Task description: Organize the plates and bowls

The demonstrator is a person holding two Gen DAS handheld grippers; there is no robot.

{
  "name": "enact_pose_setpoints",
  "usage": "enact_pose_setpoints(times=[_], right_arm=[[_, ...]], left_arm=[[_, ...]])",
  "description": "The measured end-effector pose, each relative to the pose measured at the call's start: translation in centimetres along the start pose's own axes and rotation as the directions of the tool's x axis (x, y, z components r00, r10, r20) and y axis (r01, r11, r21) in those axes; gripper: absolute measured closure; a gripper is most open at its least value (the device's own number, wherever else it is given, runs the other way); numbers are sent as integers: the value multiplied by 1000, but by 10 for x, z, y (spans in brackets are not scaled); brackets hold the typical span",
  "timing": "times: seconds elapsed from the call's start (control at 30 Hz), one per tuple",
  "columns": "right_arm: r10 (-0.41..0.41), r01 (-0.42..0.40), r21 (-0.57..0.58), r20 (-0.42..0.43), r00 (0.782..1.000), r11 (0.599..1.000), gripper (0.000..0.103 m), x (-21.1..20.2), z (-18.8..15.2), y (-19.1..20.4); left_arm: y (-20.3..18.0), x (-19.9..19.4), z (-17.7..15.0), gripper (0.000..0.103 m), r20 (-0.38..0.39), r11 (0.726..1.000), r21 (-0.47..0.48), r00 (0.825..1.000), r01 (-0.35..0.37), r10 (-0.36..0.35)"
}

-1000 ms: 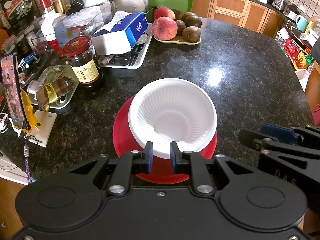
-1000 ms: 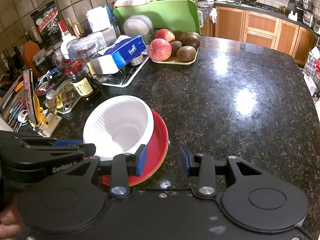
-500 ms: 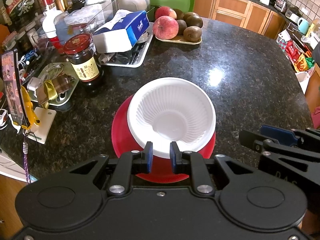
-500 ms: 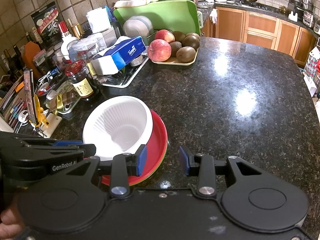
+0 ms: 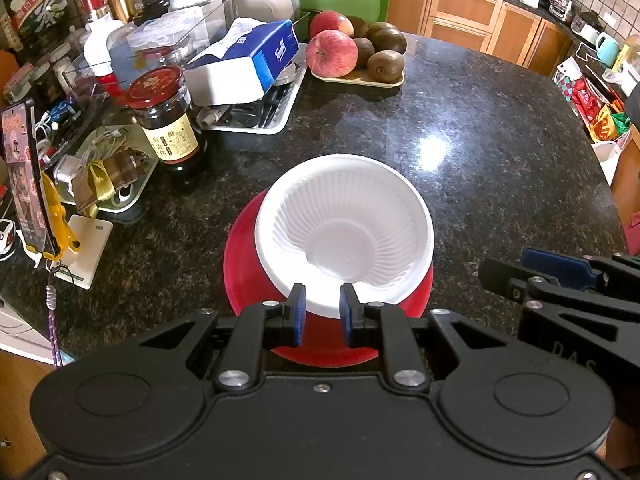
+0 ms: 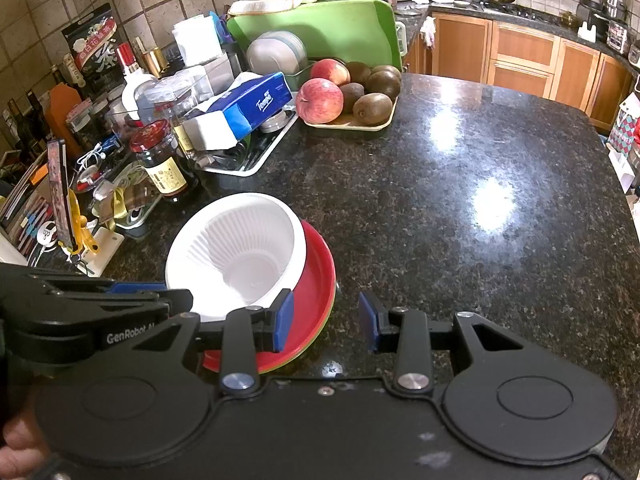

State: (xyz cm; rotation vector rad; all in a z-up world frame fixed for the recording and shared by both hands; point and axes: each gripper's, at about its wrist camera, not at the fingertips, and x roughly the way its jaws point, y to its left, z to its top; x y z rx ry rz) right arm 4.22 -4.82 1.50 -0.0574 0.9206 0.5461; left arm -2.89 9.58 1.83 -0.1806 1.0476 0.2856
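Tiled wall point(image 6: 152, 4), wooden cabinets point(image 6: 524, 56)

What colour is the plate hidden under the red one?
Green: only a thin edge of the bottom plate shows beneath the red plate, seen best from the right wrist.

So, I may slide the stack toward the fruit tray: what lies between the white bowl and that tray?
Only bare dark countertop lies between the white bowl and the fruit tray, as the right wrist view shows.
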Motion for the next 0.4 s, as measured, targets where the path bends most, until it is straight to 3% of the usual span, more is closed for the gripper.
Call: enact_pose_setpoints(times=[0.4], right_arm=[[0,0,1,-2,1000,1000,65,0,1,1]], left_arm=[[0,2,1,76,-4,1000,10,1000,9,-9]])
